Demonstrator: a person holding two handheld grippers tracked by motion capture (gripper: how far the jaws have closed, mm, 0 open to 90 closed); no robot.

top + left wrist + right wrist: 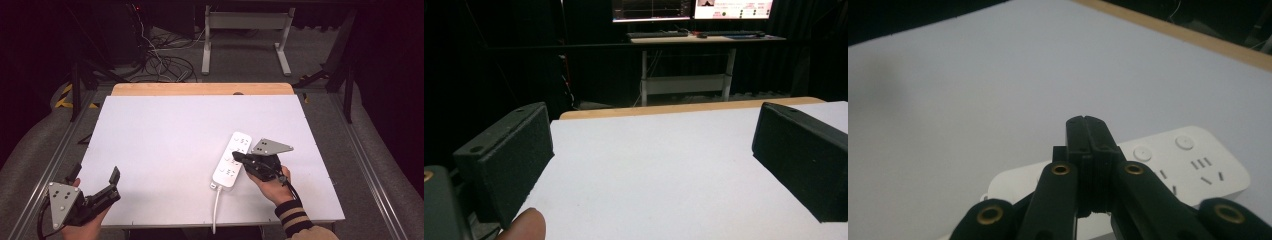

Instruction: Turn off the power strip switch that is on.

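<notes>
White table (pixel 165 145), power strip (pixel 231 159) half-hidden.

In the lower left of the high view, the person's left hand (pixel 82 225) holds the black two-jaw left gripper (pixel 95 176), whose grey three-cornered plate (pixel 62 201) faces up and whose jaws stand wide apart, pointing toward the upper right. In the left gripper view those two black padded jaws rise at the left and right edges with a broad gap between them, and a fingertip (pixel 524 226) shows at the bottom left. In the lower right of the high view, the right hand (pixel 274 186), in a striped cuff (pixel 292 216), holds the black right gripper (pixel 235 156) pointing toward the upper left, with its jaws pressed together. The right gripper view shows them closed flat against each other at the centre.
</notes>
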